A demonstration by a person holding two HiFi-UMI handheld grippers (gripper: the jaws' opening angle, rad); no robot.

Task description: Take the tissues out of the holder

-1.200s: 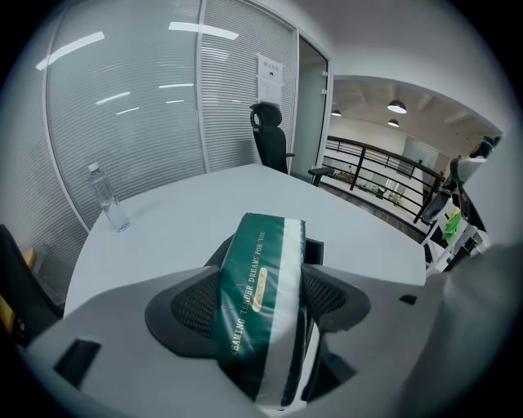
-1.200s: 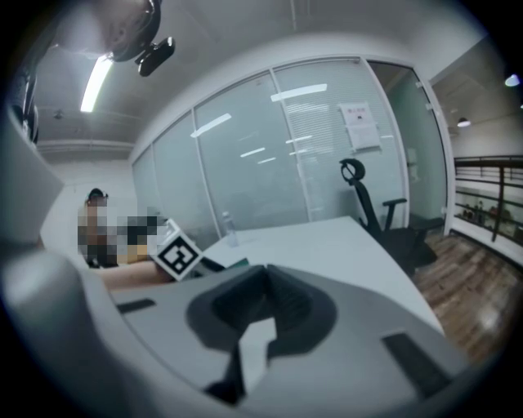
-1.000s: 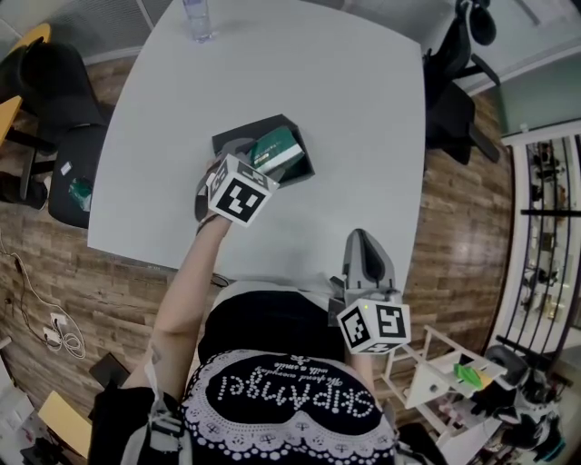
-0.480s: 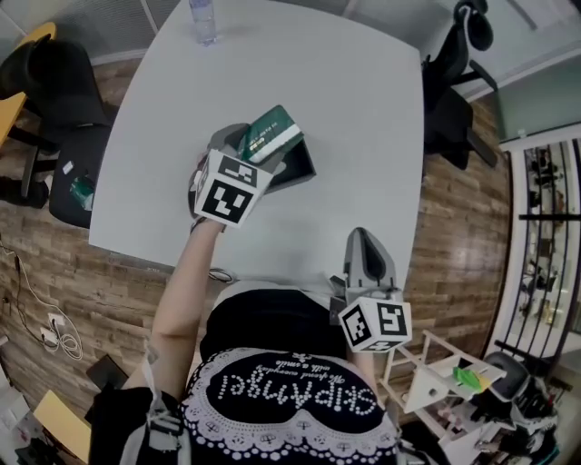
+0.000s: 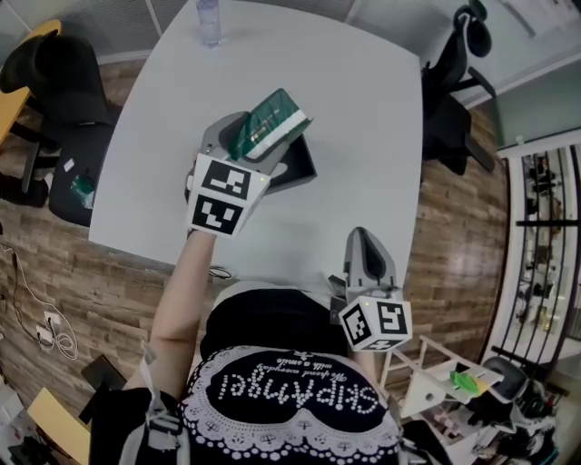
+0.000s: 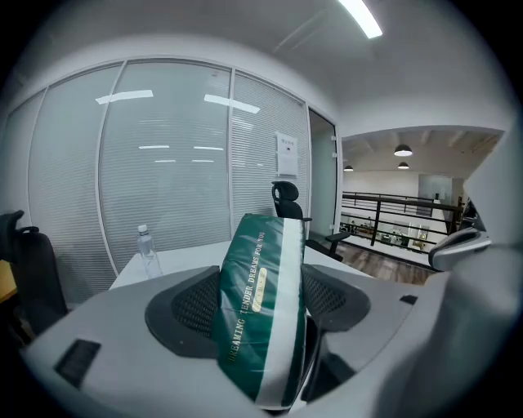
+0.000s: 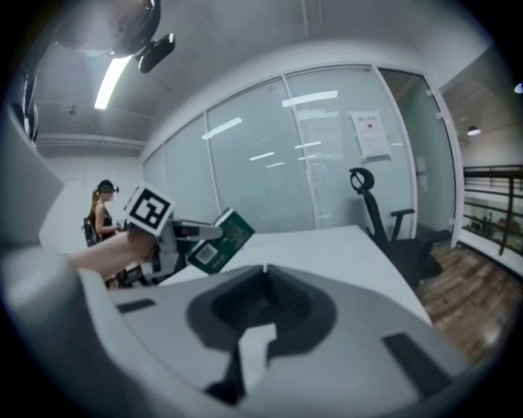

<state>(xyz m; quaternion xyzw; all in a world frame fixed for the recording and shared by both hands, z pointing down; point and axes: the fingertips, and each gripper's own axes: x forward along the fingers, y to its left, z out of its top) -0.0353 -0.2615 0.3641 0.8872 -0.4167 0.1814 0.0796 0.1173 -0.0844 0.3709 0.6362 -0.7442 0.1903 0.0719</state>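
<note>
A green tissue pack with a white stripe hangs tilted above the black holder on the white table. My left gripper is shut on that pack. In the left gripper view the pack fills the gap between the jaws, both pads against its sides. My right gripper rests at the table's near edge, apart from the holder. Its jaws meet at the tip with nothing between them. From the right gripper view the lifted pack shows at the left.
A water bottle stands at the table's far edge. Black office chairs sit at the right and the left of the table. A white rack is on the floor at the lower right.
My left gripper has risen with the green tissue pack, lifting it up out of the black holder. The right gripper has stayed where it was.
</note>
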